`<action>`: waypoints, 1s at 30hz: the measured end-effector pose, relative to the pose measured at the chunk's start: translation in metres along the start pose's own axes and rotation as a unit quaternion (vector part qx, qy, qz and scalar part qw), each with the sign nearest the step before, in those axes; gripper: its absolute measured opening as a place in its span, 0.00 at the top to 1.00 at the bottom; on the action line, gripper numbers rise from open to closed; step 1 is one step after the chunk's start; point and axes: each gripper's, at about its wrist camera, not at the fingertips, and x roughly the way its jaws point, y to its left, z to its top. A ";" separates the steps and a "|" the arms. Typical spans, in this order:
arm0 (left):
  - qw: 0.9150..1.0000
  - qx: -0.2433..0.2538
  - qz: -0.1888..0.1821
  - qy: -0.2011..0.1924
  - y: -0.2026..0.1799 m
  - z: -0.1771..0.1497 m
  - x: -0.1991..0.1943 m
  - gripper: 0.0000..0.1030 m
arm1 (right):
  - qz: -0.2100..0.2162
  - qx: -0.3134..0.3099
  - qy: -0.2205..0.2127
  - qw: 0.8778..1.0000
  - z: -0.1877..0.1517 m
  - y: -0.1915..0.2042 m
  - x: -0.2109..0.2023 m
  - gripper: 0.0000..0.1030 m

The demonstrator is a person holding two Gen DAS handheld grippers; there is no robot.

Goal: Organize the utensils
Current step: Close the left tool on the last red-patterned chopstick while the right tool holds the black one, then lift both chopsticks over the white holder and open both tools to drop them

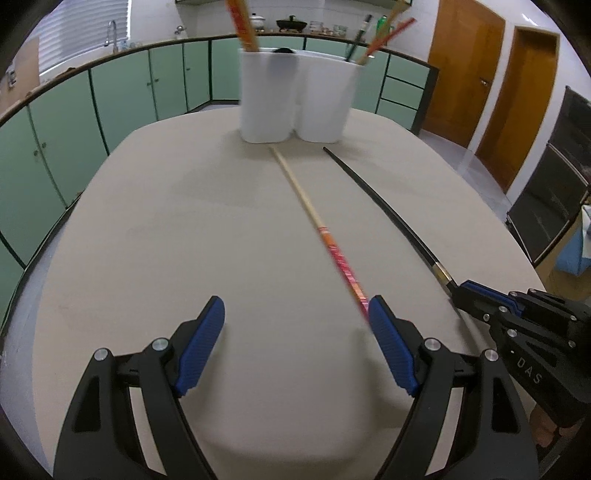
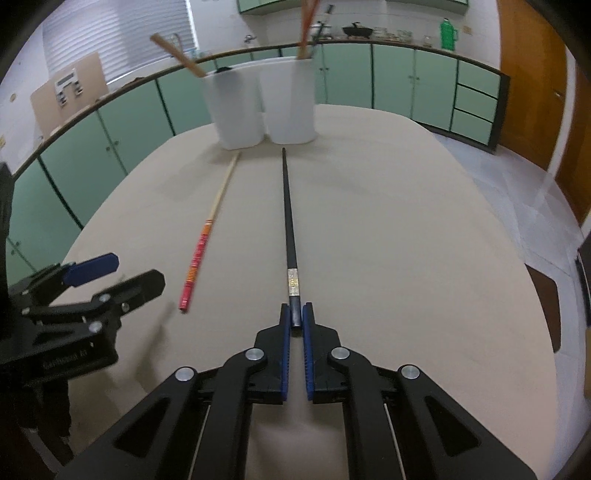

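A wooden chopstick with a red and orange handle lies on the beige table, pointing at two white holders. My left gripper is open, its right pad beside the chopstick's red end. It also shows in the right wrist view. My right gripper is shut on the back end of a black chopstick that lies on the table. It also shows in the left wrist view. Both holders contain several chopsticks.
Green cabinets with a counter line the far wall, with a sink tap and pots on top. Wooden doors stand to the right. The table edge curves close on both sides.
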 end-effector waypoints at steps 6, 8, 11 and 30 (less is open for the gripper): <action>1.000 -0.005 0.003 0.010 -0.013 -0.003 0.011 0.31 | -0.003 0.013 -0.004 1.000 -0.001 -0.012 -0.003 0.94; 1.000 -0.006 0.008 0.015 -0.014 -0.003 0.014 0.34 | -0.002 0.015 -0.004 1.000 -0.002 -0.013 -0.002 0.94; 1.000 -0.005 0.016 0.014 -0.015 -0.002 0.014 0.41 | 0.000 0.017 -0.005 1.000 -0.003 -0.014 -0.002 0.94; 0.999 -0.029 0.037 0.005 -0.010 -0.002 0.005 0.95 | 0.001 0.004 -0.023 1.000 -0.001 -0.010 -0.013 0.94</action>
